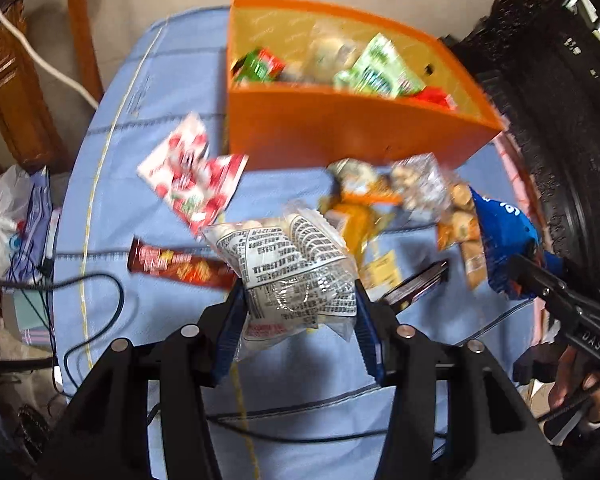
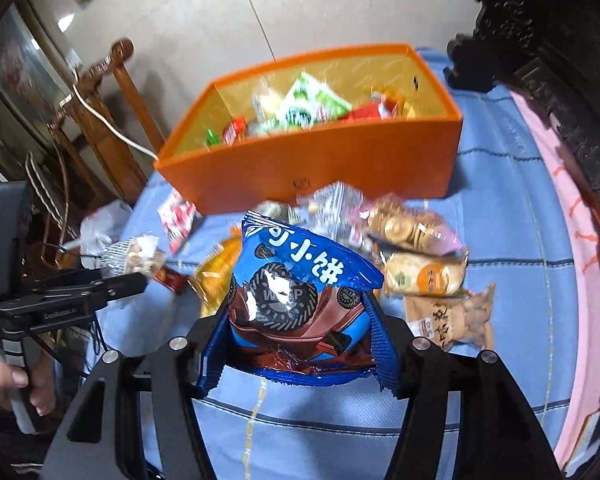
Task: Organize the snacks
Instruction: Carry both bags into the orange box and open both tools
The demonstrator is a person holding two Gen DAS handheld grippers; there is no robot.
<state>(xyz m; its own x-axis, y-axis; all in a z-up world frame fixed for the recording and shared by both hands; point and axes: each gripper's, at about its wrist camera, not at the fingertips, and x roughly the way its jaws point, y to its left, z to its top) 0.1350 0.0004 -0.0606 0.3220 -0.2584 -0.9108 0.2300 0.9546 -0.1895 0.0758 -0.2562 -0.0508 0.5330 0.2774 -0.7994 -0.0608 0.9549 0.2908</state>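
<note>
The left hand-held gripper (image 1: 296, 320) pinches a clear bag (image 1: 288, 264) covered in black print, and the right hand-held gripper (image 2: 296, 340) squeezes a blue cookie bag (image 2: 300, 280) with white letters

Right gripper (image 2: 300, 320) jaws clamp a blue cookie bag (image 2: 296, 280) before the orange box (image 2: 312, 168)

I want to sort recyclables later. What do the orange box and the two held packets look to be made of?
Orange box: probably matte cardboard, with flat thin walls and a yellowish printed lining.
Clear packet in the left hand-held gripper: thin glossy plastic film, crinkled and see-through.
Blue cookie bag in the right hand-held gripper: glossy printed film, showing glare; a foil lining cannot be told.
</note>
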